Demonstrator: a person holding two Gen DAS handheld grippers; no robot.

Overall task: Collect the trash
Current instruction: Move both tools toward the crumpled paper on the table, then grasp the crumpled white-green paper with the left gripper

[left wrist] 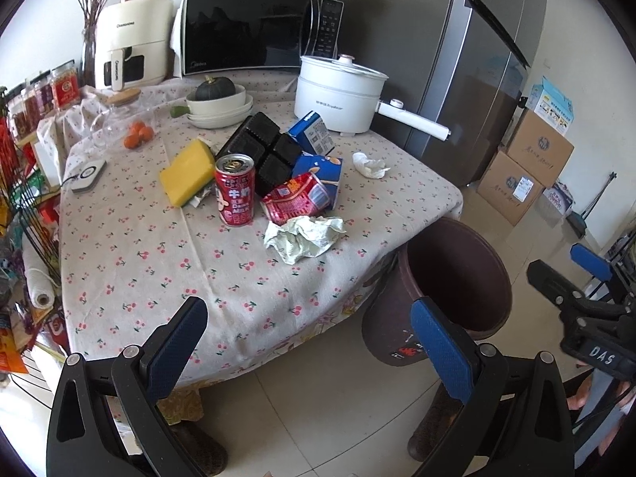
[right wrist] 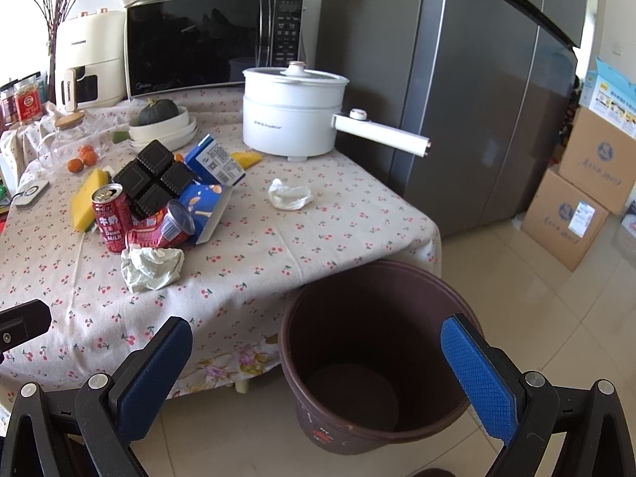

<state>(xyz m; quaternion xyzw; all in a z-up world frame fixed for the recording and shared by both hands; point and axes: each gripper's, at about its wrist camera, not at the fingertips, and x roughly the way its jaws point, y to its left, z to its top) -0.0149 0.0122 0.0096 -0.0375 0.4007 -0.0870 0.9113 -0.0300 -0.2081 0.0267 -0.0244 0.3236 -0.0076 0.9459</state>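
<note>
Trash is heaped on the cherry-print tablecloth [left wrist: 159, 262]: an upright red milk can [left wrist: 234, 190], a crushed red can [left wrist: 296, 198], a crumpled pale paper [left wrist: 304, 236], a black plastic tray [left wrist: 260, 147], blue boxes [left wrist: 318, 171], a yellow sponge [left wrist: 187, 171] and a white tissue [left wrist: 369, 165]. The same heap shows in the right wrist view, with the red can [right wrist: 111, 216], the paper [right wrist: 151, 268] and the tissue [right wrist: 289, 194]. An empty brown bin [right wrist: 377, 357] stands on the floor beside the table. My left gripper [left wrist: 310, 342] is open and empty before the table's edge. My right gripper [right wrist: 318, 377] is open and empty over the bin.
A white electric pot [left wrist: 342, 93], a microwave [left wrist: 258, 28], an air fryer [left wrist: 131, 39], bowls with a squash [left wrist: 218, 99], oranges [left wrist: 139, 135] and jars [left wrist: 47, 95] stand at the back. A grey fridge [right wrist: 457, 99] and cardboard boxes [right wrist: 576, 198] stand at the right.
</note>
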